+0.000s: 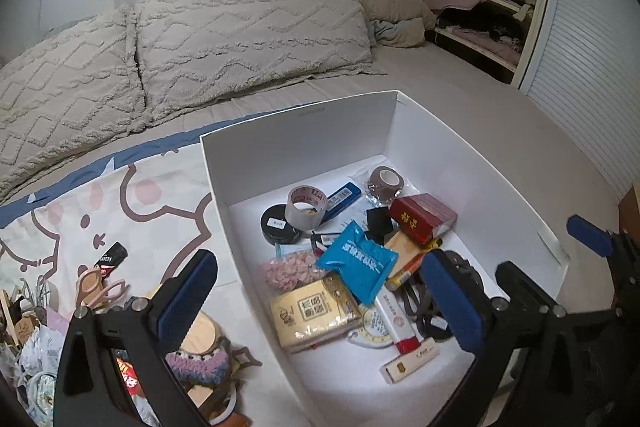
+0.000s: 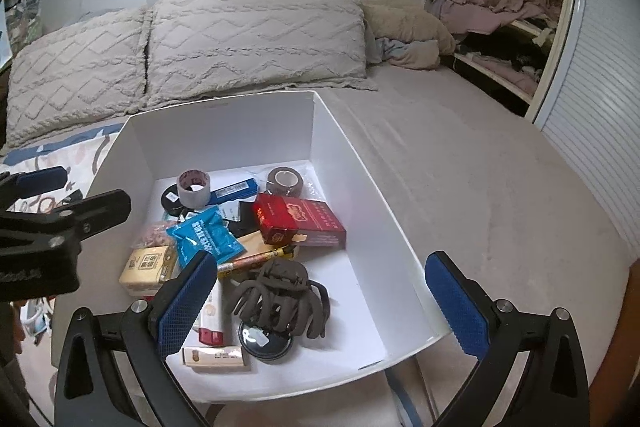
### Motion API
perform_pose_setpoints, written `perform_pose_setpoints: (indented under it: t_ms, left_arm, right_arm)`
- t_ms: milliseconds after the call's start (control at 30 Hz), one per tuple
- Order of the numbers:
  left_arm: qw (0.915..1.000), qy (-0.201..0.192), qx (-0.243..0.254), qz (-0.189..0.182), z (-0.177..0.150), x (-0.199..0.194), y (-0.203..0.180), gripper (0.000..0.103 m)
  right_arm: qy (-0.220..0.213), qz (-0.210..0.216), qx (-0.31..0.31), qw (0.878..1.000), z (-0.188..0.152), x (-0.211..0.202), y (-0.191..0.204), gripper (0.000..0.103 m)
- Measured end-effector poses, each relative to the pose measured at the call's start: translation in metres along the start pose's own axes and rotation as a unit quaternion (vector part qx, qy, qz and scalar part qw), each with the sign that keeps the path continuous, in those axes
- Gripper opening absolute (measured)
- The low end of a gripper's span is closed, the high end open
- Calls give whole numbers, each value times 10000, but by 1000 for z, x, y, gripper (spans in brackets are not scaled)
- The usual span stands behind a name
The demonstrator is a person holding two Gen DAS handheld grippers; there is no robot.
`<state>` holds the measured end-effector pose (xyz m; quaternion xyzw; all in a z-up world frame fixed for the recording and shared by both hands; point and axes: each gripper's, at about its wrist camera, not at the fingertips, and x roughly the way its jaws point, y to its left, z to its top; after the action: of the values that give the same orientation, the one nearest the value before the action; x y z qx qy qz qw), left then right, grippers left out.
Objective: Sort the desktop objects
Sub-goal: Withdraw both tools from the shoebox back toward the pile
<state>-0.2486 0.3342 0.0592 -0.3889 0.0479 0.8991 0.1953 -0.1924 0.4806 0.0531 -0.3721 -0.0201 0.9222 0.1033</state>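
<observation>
A white box (image 1: 304, 131) (image 2: 224, 115) sits on the bed, holding several items: tape rolls (image 1: 307, 207), a blue packet (image 1: 356, 259) (image 2: 206, 235), a red box (image 1: 422, 217) (image 2: 300, 223), a yellow box (image 1: 312, 313) and a brown hair claw (image 2: 280, 299). My left gripper (image 1: 320, 299) is open and empty, above the box's near left wall. My right gripper (image 2: 320, 303) is open and empty, above the hair claw at the box's near end. Loose items lie left of the box: pink scissors (image 1: 100, 287), a black tube (image 1: 114, 255), a crocheted coaster (image 1: 200, 359).
Two textured pillows (image 1: 248, 27) lie at the bed's head. A cartoon-print blanket (image 1: 120, 211) is under the loose pile. An open closet (image 1: 480, 11) with clothes and a louvred door (image 1: 592, 67) stand at right. The left gripper shows in the right view (image 2: 60, 211).
</observation>
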Motion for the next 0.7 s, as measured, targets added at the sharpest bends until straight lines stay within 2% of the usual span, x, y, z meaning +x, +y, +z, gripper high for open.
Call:
perform_pose_setpoints:
  t_ms: [700]
  left_arm:
    - [9980,-555,-85,300,-28,-50,41,103]
  right_arm:
    - [-340,123,243,9990,-7,-27,8,103]
